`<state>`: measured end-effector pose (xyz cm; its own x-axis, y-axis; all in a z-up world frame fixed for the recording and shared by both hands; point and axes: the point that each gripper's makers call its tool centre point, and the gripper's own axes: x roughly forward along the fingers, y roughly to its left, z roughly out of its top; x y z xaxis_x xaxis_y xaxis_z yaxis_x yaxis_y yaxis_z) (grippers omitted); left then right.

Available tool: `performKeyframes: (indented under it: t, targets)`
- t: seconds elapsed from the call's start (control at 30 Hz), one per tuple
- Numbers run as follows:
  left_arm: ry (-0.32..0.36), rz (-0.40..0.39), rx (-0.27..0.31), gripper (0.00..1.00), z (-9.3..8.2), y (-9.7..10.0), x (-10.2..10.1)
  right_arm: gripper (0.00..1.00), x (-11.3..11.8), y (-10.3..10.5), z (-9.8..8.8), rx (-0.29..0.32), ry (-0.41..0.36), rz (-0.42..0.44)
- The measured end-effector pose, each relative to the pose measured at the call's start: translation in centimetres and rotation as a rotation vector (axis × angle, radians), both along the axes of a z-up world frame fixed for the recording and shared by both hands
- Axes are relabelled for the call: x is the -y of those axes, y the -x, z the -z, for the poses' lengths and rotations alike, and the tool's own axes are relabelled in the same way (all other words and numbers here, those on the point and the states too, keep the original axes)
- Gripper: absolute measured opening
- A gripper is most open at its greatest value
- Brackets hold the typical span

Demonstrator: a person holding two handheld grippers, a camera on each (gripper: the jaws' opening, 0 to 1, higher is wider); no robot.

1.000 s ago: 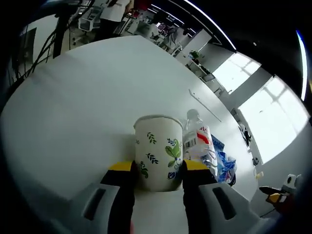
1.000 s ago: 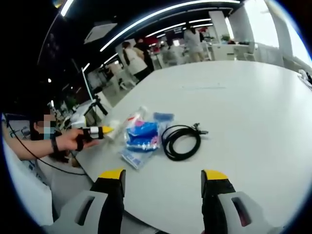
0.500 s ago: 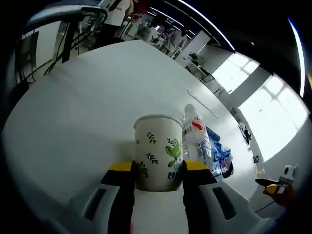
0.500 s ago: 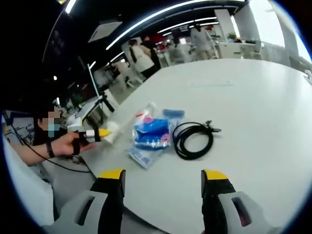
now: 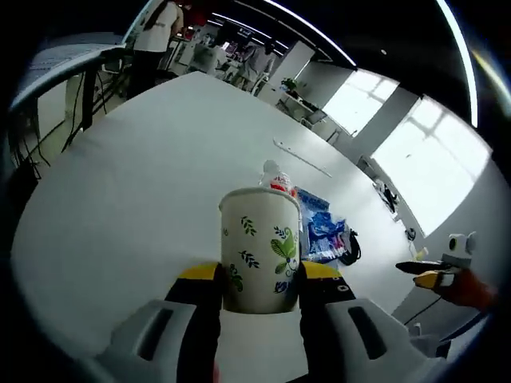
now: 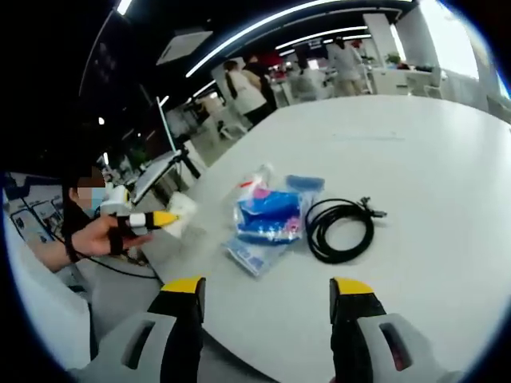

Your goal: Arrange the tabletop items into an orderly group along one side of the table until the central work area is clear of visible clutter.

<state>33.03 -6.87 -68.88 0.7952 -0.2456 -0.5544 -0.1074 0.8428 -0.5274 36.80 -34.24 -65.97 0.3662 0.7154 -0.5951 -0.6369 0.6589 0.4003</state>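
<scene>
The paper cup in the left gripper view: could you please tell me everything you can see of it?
The paper cup is white with a rolled rim and a print of green and blue leaf sprigs. It looks like thin coated paper. It stands upright, clamped near its base between the yellow-tipped black tongs of the left gripper, one on each side. Its inside cannot be seen. Behind it lie a plastic bottle and blue packets on the white table.

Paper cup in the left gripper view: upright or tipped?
Upright. The paper cup stands with its rim on top, clamped between the jaws of the left hand-held gripper. Whether it holds anything, cannot tell.
</scene>
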Motion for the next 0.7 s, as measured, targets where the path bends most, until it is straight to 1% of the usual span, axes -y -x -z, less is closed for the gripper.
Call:
performKeyframes:
  t: [0.07, 0.17, 0.2, 0.3, 0.47, 0.6, 0.67, 0.7]
  targets:
    - [-0.025, 0.029, -0.007, 0.36, -0.1, 0.4, 0.5, 0.64, -0.4, 0.2, 0.0, -0.003, -0.003, -0.012]
    - [-0.024, 0.045, -0.004, 0.36, -0.3, 0.8, 1.2, 0.64, -0.9, 0.4, -0.1, -0.003, -0.008, -0.023]
    - [-0.025, 0.058, 0.002, 0.36, -0.6, 1.1, 1.7, 0.64, -1.1, 0.4, -0.2, -0.001, -0.012, -0.022]
    - [-0.049, 0.092, 0.006, 0.36, -1.0, 1.4, 2.5, 0.64, -1.8, 0.7, -0.4, -0.006, -0.034, -0.028]
    - [-0.038, 0.157, 0.023, 0.36, -0.8, 1.6, 4.5, 0.64, -3.1, 1.6, 0.1, -0.016, -0.031, -0.061]
    - [-0.075, 0.235, 0.023, 0.36, -0.8, 2.0, 6.5, 0.63, -4.4, 2.9, 0.3, -0.024, -0.034, -0.098]
    - [-0.104, 0.298, 0.022, 0.36, -0.7, 2.3, 7.6, 0.63, -5.0, 3.4, 0.4, -0.03, -0.043, -0.108]
    - [-0.13, 0.333, 0.02, 0.36, -0.6, 2.5, 8.3, 0.63, -5.3, 3.6, 0.4, -0.032, -0.046, -0.118]
